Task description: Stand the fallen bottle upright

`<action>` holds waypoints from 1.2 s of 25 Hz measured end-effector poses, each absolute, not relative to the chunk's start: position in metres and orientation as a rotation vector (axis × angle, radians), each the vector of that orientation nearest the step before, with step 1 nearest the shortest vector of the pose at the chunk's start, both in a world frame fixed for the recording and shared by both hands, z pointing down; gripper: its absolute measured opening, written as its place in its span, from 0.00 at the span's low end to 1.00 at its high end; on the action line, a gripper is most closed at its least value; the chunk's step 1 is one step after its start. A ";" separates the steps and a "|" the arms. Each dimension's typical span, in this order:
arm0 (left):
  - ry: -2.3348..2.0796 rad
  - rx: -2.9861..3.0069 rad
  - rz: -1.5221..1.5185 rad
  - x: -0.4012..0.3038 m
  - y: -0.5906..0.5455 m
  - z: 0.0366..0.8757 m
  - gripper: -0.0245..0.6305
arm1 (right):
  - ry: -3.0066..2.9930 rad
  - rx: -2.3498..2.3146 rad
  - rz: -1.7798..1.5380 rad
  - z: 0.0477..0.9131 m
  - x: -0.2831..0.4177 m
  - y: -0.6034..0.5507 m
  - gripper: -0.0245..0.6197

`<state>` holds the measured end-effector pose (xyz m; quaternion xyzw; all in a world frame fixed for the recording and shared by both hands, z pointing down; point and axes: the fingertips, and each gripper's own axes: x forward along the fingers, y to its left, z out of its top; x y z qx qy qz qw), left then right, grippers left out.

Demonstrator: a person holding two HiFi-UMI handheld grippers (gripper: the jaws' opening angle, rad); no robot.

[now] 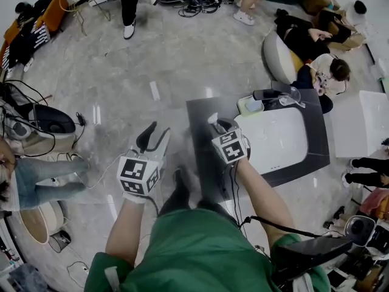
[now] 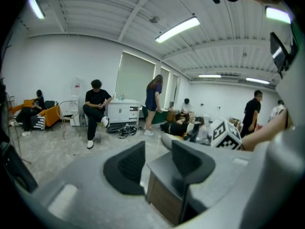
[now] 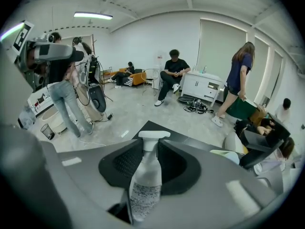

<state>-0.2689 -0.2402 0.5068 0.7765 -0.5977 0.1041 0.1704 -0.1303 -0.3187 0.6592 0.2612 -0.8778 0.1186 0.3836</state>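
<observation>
The right gripper view tells the most: the right gripper (image 3: pixel 151 147) has its two dark jaws closed on the clear spray bottle (image 3: pixel 145 185). They press the neck just under the white trigger head. The bottle runs up the centre of that frame, with its printed label low down and its head uppermost. Beyond it, in the middle of the frame, lies the dark table (image 3: pixel 190 138). The head view scarcely shows the bottle, as the gripper's body and marker cube (image 1: pixel 231 146) cover most of it. That view does place the right gripper over the left part of the table, just beside the white basin (image 1: pixel 276 142) right of centre. No view shows whether the bottle's base touches the tabletop. The left gripper (image 1: pixel 155 135) sits lower left of centre in the head view, off the table and over the pale floor (image 1: pixel 121 72). Its own view shows its jaws standing apart with nothing between them. Only a corner of the dark table and its brown side show through the gap. Both gripper views show what the head view does not: a seated person in black (image 3: pixel 172 75) and a standing person in a blue top (image 3: pixel 238 75) at the far wall.
</observation>
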 end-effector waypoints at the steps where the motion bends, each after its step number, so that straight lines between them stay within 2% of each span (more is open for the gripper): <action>1: -1.695 2.215 0.298 -0.260 -0.238 0.506 0.31 | -2.254 0.670 0.297 0.656 -0.125 -0.314 0.20; 18: -1.685 2.289 0.334 -0.148 -0.214 0.481 0.31 | -2.489 0.787 0.267 0.612 -0.031 -0.262 0.20; 30: -1.691 2.308 0.365 -0.122 -0.204 0.468 0.30 | -2.608 0.948 0.259 0.602 0.002 -0.235 0.20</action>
